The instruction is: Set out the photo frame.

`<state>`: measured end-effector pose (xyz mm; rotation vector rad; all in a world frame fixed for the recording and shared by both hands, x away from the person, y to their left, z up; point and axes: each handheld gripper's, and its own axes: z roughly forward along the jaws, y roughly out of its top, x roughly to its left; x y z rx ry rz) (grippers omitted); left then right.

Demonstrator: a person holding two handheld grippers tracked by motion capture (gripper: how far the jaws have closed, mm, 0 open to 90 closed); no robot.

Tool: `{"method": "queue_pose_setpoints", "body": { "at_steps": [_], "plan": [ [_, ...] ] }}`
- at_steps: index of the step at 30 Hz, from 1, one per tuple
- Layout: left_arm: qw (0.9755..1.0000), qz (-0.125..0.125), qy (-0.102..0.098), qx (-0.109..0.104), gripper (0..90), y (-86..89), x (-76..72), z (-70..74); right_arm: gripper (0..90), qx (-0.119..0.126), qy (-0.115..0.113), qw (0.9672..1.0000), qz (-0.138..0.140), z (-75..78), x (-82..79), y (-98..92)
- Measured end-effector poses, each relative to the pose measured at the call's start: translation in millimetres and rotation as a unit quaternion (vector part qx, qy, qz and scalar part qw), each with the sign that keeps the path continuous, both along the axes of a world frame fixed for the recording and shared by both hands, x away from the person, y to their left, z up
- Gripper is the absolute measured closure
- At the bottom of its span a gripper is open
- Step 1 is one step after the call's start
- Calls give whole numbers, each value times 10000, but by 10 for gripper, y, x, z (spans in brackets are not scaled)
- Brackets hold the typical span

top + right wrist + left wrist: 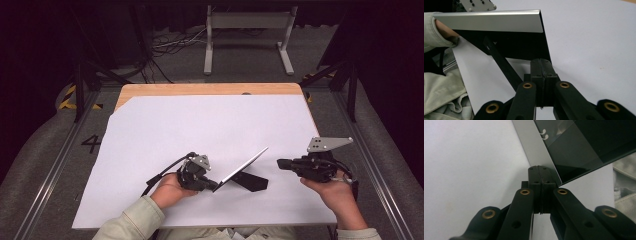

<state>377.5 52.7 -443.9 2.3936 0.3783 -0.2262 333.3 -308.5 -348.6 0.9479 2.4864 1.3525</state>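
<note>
I see a thin flat tablet (243,167) with a smooth silver back and dark glossy glass, tilted on its black stand (251,181) just right of my left hand-held gripper (214,186), whose closed jaws touch its lower corner. My right hand-held gripper (280,163) is closed on nothing, near the tablet's right side. Around both, the matte white sheet (200,125) on the wooden table (210,89) gives wide free room up to its straight edges.

Left tool (212,186) jaws pressed together, low near sleeve; right tool (281,163) closed, level, apart
</note>
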Motion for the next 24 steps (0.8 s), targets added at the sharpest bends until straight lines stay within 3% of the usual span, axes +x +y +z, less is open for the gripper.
{"method": "queue_pose_setpoints", "body": {
  "at_steps": [15, 24],
  "plan": [
    [9990, -452, 51, 28, 900, -126, -108, 5, 895, 48, -12, 10000, -6, 16, -6, -17],
    [9959, -902, 95, 64, 900, -220, -202, 5, 896, 61, -9, 10000, 2, 20, -10, -9]
  ]
}}
